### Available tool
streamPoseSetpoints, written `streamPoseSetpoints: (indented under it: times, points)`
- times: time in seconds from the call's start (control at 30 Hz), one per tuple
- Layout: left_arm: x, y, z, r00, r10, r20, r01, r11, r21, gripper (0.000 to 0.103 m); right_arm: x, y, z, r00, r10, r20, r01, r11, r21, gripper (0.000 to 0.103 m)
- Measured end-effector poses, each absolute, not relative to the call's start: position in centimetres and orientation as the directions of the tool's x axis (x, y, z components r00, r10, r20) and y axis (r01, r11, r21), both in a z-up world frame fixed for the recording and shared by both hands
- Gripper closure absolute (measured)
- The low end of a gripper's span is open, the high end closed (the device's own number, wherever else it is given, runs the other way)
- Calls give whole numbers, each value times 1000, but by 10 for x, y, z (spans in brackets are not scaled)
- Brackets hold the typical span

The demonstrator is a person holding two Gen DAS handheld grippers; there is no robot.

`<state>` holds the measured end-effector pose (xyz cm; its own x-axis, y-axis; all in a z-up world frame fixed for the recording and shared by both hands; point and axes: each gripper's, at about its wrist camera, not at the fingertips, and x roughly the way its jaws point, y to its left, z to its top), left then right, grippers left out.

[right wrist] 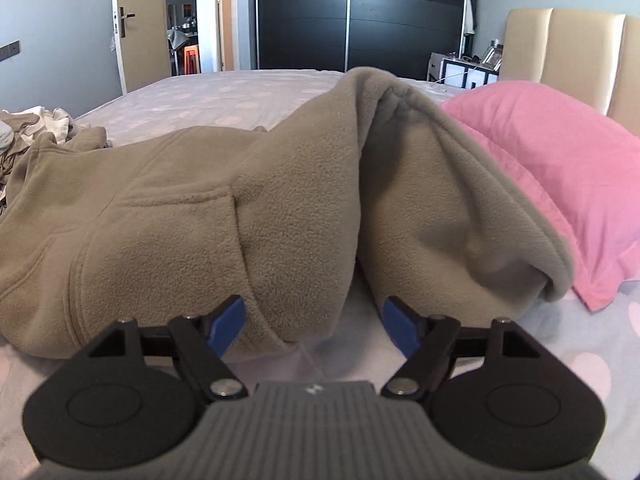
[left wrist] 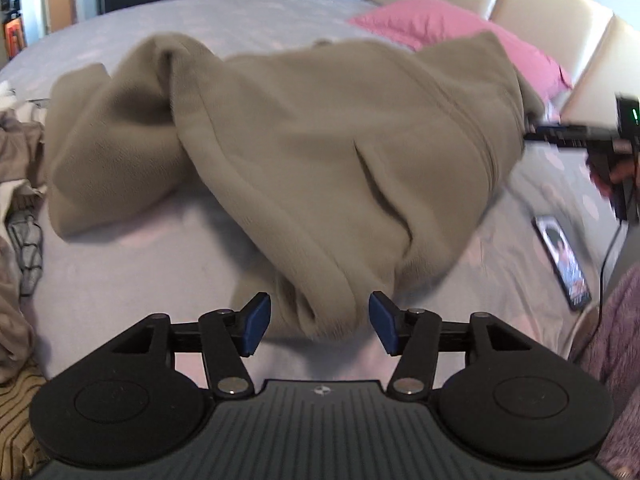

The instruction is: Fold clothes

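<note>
Looking along my two tools, the biggest thing I see is the bed [right wrist: 248, 84], a wide flat mattress under a pale lilac sheet with faint round spots, backed by a cream padded headboard [right wrist: 560, 36] in tall panels. On it lies the garment I am folding, a taupe fleece top [right wrist: 192, 216] with a soft nubbly pile, stitched seams and what looks like a front pocket panel; in the right wrist view its near part humps up into a rounded peak and its hem droops toward me. Behind it sits a pink pillow [right wrist: 560, 168], smooth and plump. At the left edge of the bed I see a heap of other clothes [left wrist: 20, 168] in greys and whites. My left gripper [left wrist: 319, 324] is held low and level over the sheet, its blue-padded fingers spread wide, a bunched fold of the fleece hanging between them with a gap on either side, so it grips nothing. My right gripper [right wrist: 314, 326] is likewise level and near the sheet, its fingers wide apart; the left pad lies just against the fleece hem, the right pad is close to the other lobe, and nothing is clamped. In the left wrist view that right tool appears blurred at the far right side of the garment. A phone [left wrist: 562, 264] with a lit screen lies flat on the sheet near it.
</note>
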<state>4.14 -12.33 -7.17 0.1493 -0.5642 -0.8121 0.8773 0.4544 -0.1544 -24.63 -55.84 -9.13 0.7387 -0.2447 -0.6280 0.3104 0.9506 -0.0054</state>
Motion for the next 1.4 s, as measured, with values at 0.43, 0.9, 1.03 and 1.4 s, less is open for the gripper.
streamPoseSetpoints:
  times: [0.43, 0.9, 1.03, 1.4]
  points:
    - [40, -150, -84, 170, -551, -817, 893, 436, -109, 78, -189, -551, -108, 717, -162, -678, 178, 983, -47, 80]
    - [48, -101, 20, 321, -773, -547, 862, 478, -170, 88, -249, -499, 3, 932, -100, -347, 117, 993, 26, 96]
    - [62, -83, 49, 353, -794, -494, 835, 506, -216, 88, -271, -506, 28, 975, -55, -213, 97, 977, 191, 96]
    - [137, -133, 21, 423, -661, -620, 756, 635, -162, 88, -180, -520, -18, 863, -201, -463, 291, 947, 132, 96]
